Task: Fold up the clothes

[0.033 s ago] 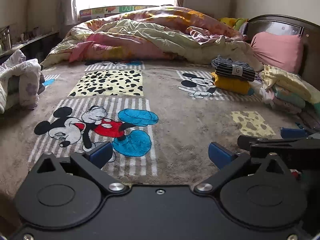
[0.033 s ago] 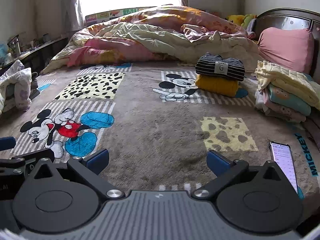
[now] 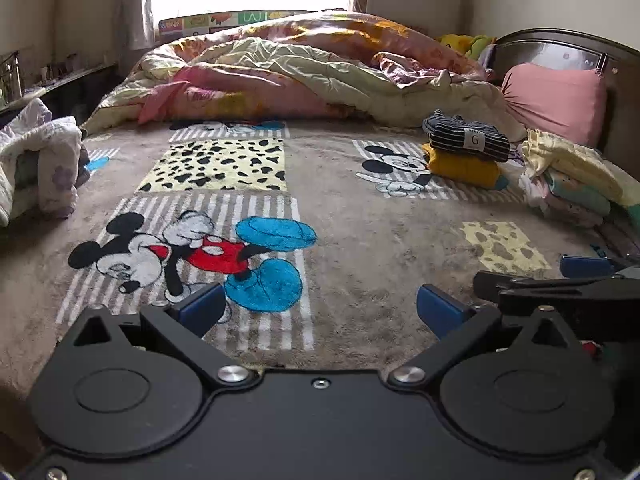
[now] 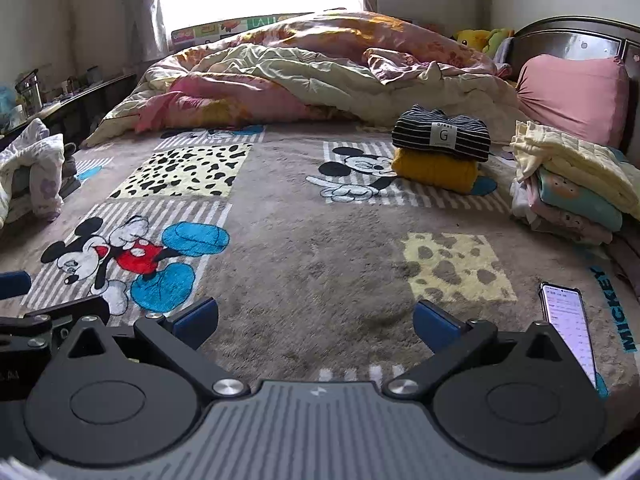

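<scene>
- Over the near edge of the bed, the left gripper (image 3: 318, 307) is held level and low above the brown cartoon blanket (image 3: 360, 248), pointing toward the far window; its blue-tipped fingers (image 3: 202, 307) stand wide apart with nothing between them.
- Just beside it on the right, the right gripper (image 4: 316, 318) has the same pose, level and facing the far end of the bed, fingers (image 4: 434, 322) spread apart and holding nothing.
- Each gripper shows at the edge of the other's view: the right one comes in at the right side of the left camera, the left one at the left side of the right camera, so the two sit side by side, close but not touching.
- Folded clothes lie toward the far right of the blanket: a striped top (image 4: 442, 136) stacked on a yellow sweater (image 4: 436, 170), well apart from both grippers.
- Farther right, near the pink pillow (image 4: 572, 98), a taller pile of folded clothes (image 4: 572, 184) rests on the bed, pale yellow on top.
- At the left edge of the bed a loose white garment (image 3: 40, 160) lies in a heap, unfolded.
- A phone (image 4: 568, 328) with its screen lit lies on the blanket just right of the right gripper.
- A rumpled quilt (image 3: 320, 76) is bunched across the far side of the bed.
</scene>
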`<act>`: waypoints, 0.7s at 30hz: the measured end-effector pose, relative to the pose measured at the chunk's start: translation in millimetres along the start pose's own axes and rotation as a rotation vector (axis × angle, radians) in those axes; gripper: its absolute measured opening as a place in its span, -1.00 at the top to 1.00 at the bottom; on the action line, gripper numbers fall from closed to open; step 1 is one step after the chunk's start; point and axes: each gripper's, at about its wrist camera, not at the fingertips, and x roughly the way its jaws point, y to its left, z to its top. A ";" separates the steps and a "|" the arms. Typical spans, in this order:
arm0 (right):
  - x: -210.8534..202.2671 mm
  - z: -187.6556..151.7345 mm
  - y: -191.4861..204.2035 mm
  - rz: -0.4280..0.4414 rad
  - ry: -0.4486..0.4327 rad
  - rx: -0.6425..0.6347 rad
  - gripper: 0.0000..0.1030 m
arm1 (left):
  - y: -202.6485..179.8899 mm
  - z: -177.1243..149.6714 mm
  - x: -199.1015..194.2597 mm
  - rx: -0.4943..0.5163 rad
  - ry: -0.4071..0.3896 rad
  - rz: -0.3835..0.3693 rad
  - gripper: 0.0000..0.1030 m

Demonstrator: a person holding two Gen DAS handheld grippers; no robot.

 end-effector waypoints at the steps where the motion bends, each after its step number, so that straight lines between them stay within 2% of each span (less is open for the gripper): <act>1: -0.2 -0.1 -0.2 -0.002 0.001 -0.003 -1.00 | 0.1 -0.1 0.5 0.001 0.001 -0.002 -1.00; 21: 1.7 -5.9 2.4 -0.014 0.017 -0.010 -1.00 | -7.1 -10.0 9.0 0.011 0.038 0.002 -1.00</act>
